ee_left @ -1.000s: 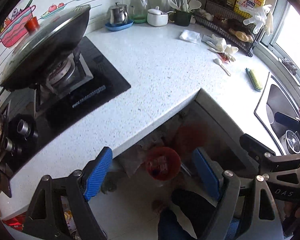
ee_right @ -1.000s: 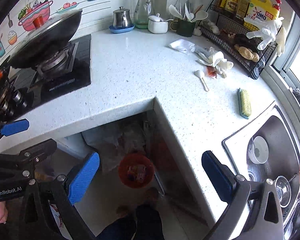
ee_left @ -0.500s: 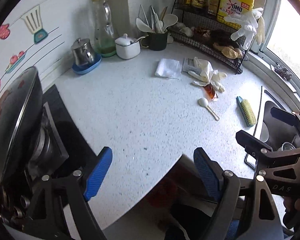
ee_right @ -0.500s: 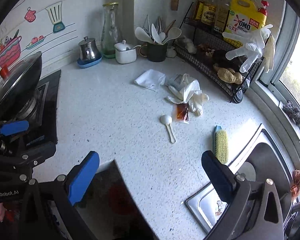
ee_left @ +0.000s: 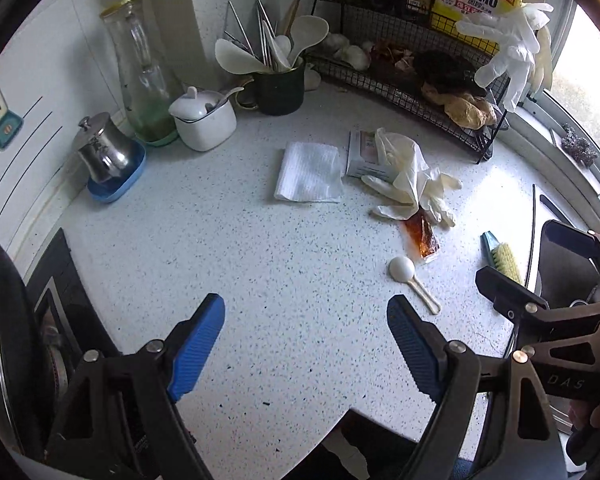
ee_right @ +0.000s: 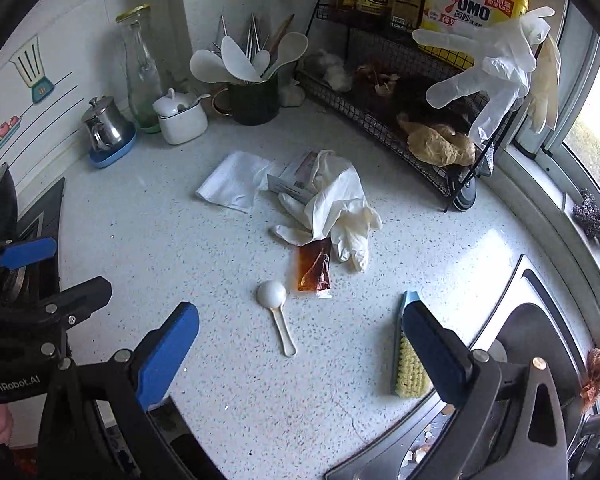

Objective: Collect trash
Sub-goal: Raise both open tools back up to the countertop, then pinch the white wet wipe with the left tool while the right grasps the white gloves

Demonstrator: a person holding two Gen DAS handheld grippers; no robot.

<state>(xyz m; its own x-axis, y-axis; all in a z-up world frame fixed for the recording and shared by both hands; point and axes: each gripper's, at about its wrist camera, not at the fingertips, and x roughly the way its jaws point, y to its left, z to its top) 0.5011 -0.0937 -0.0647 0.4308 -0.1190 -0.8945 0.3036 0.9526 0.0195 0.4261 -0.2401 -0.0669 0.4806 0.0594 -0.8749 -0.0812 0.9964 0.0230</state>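
Speckled white countertop (ee_left: 228, 240), folded white napkin (ee_left: 309, 173), crumpled disposable gloves (ee_left: 408, 178) overlapping a flat packet (ee_left: 364, 154), brown sauce sachet (ee_left: 421, 236), white plastic spoon (ee_left: 410, 278), scrub brush (ee_left: 502, 256), left gripper (ee_left: 306, 320) spread wide, holding nothing, above the counter.

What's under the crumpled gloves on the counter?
Partly under the crumpled gloves: a flat printed packet at the far end and the top edge of a brown sauce sachet at the near end. Anything else beneath is covered.

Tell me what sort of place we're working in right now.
A home kitchen, by the look of it: a speckled white countertop with a gas stove at one end, a steel sink at the other, and a mug of cooking utensils in the corner.
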